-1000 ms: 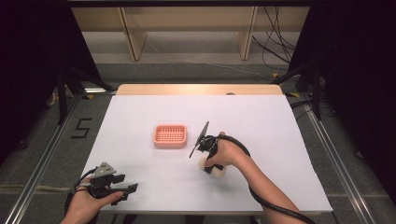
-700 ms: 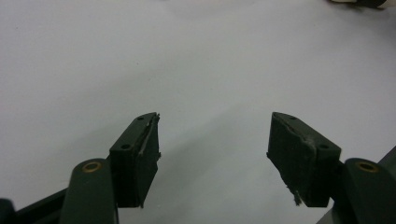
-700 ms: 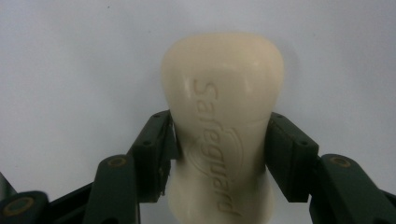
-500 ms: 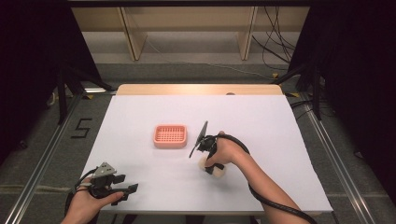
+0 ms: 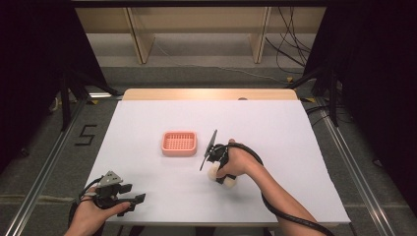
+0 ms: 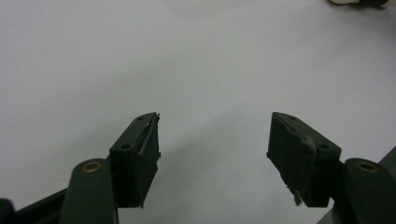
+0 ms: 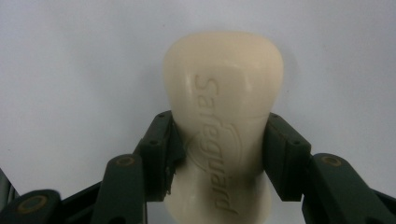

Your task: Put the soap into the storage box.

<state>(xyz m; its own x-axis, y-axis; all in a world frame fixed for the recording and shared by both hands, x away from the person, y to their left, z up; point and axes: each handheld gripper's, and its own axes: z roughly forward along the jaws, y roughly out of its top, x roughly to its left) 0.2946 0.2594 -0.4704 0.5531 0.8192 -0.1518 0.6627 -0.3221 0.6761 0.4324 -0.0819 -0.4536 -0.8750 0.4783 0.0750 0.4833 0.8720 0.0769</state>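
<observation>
Soap bar (image 7: 223,126), cream, waisted, embossed lettering, between fingers (image 7: 161,154).

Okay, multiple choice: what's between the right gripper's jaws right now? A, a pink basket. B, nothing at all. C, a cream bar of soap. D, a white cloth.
C: in the right gripper view the right gripper has its jaws pressed against the narrow waist of a cream bar of soap stamped Safeguard.

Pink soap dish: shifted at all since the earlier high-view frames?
No. The pink soap dish sits at the same spot on the white table, same gap to its far edge.
</observation>
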